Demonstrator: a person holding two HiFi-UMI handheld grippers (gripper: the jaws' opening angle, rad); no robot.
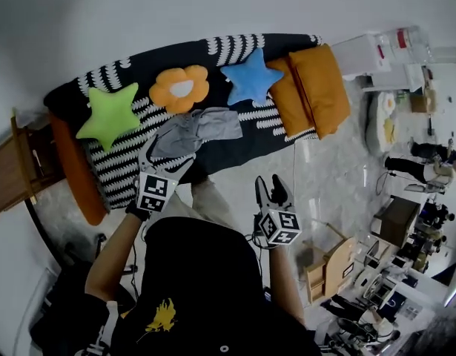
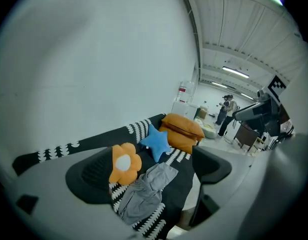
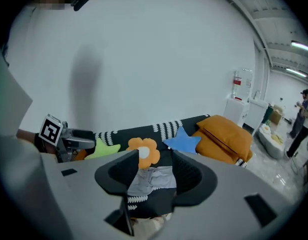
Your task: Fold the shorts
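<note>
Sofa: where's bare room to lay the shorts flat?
Free: dark blanket between the shorts and orange cushions, in front of the blue star pillow; striped strip in front of the green star pillow, left of the shorts. Crowded: back row, pillows side by side.

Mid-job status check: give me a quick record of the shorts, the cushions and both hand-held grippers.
shorts: grey, crumpled, unfolded, on sofa in front of flower cushion
cushions: green star, flower cushion, blue star along the back; orange pillows at head view's right end
left hand-held gripper: open, empty, just short of shorts
right hand-held gripper: open, empty, off the sofa's front edge
fold: not started
</note>
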